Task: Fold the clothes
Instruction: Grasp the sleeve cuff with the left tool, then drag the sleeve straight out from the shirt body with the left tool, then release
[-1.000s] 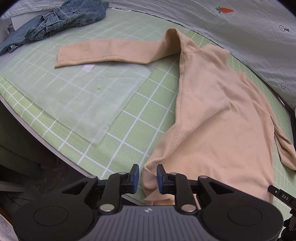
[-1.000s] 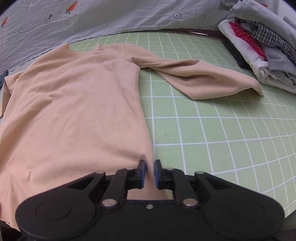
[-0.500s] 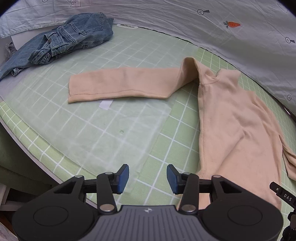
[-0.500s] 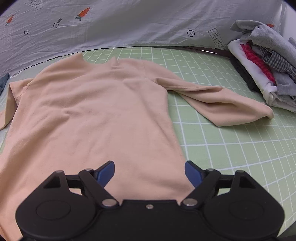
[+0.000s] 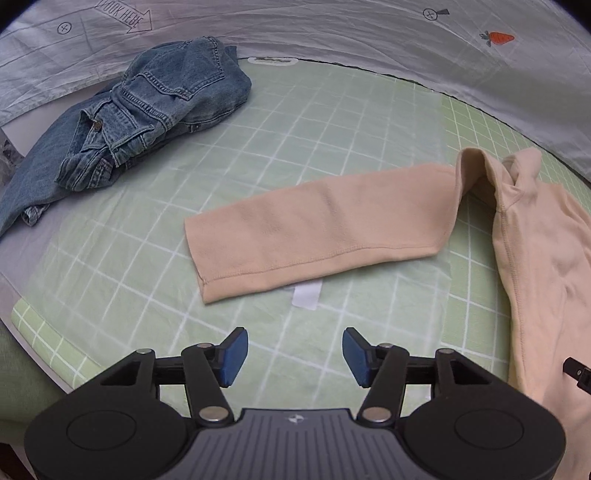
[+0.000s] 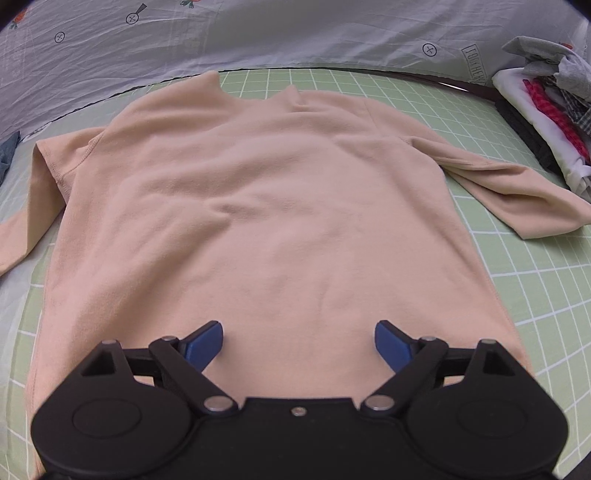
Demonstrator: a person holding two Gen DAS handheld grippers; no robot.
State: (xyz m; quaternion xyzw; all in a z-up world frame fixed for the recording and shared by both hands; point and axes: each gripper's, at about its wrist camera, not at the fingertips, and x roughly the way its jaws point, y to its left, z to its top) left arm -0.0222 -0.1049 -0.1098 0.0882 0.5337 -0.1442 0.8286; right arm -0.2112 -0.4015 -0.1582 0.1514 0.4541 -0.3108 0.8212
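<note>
On the green gridded mat (image 6: 535,280) the peach long-sleeved top (image 6: 273,206) lies spread flat, collar toward the grey printed sheet (image 6: 295,33) at the back. The right wrist view takes in the whole body of it, both shoulders and the right sleeve (image 6: 517,192) angled out toward a stack of folded clothes (image 6: 546,110) at the mat's far right edge. The left view sees none of that stack. What it has instead is the left sleeve (image 5: 317,229), stretched straight out across a translucent plastic sheet (image 5: 122,266) laid over the mat, with a rumpled pair of blue jeans (image 5: 147,107) well beyond the cuff, near the sheet.

The left gripper (image 5: 291,356) hangs over the plastic just short of that sleeve, its jaws having just been opening, blue pads (image 5: 232,356) apart and nothing between them. The right gripper (image 6: 299,345) is over the lower part of the top, jaws having just been opening too and now splayed wide; the fabric shows between the pads, but they are not pinching it. Only the right view shows a sliver of the jeans at its left edge.
</note>
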